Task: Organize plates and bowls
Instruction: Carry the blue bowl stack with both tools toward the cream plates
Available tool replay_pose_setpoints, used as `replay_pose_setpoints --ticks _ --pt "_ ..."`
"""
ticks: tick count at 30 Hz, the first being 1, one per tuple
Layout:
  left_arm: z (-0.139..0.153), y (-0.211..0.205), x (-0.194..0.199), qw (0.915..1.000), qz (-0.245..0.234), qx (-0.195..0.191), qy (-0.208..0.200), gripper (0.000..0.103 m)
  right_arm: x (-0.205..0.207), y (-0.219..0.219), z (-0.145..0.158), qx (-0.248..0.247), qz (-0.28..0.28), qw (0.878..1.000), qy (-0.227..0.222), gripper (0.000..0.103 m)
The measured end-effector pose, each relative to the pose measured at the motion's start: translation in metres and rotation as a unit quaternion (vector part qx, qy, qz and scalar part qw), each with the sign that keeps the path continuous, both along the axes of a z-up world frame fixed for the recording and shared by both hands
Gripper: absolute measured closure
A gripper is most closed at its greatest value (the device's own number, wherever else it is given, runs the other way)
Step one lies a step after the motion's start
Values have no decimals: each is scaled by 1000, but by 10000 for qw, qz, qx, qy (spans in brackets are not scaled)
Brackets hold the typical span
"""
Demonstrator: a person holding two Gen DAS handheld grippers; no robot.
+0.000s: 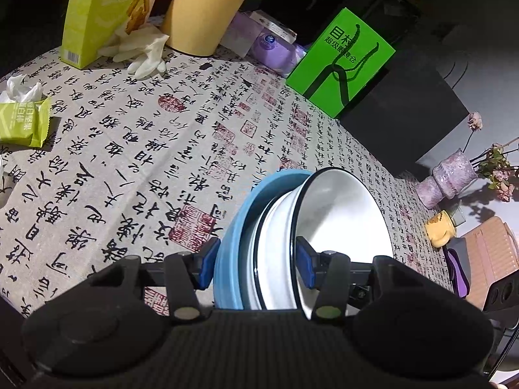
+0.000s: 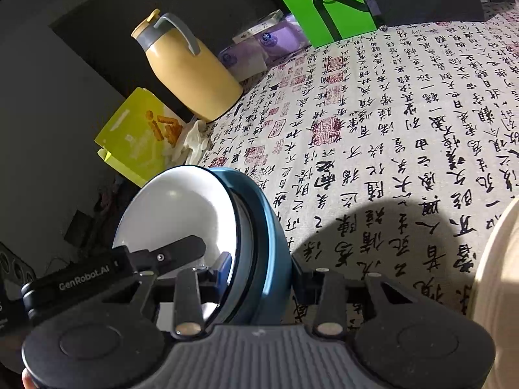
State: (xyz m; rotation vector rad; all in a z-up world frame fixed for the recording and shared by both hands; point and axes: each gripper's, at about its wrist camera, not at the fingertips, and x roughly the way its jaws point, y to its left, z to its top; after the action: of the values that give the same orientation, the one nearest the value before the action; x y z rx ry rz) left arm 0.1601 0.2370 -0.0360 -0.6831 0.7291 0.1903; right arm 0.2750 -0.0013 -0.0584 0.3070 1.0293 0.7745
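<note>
Stacked dishes, white bowl nested over blue plate, pinched on edge by left tongs and right tongs from opposite rims, clear above calligraphy-print bench. Beyond tongs: yellow jug, green box, purple vase.
</note>
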Motion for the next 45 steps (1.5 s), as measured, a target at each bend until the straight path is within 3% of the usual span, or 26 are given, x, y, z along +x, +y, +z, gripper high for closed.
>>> replay_pose_setpoints --ticks 45 --pt "26 -81 10 9988 -351 264 -215 54 -2 -85 20 305 -377 9986 -189 65"
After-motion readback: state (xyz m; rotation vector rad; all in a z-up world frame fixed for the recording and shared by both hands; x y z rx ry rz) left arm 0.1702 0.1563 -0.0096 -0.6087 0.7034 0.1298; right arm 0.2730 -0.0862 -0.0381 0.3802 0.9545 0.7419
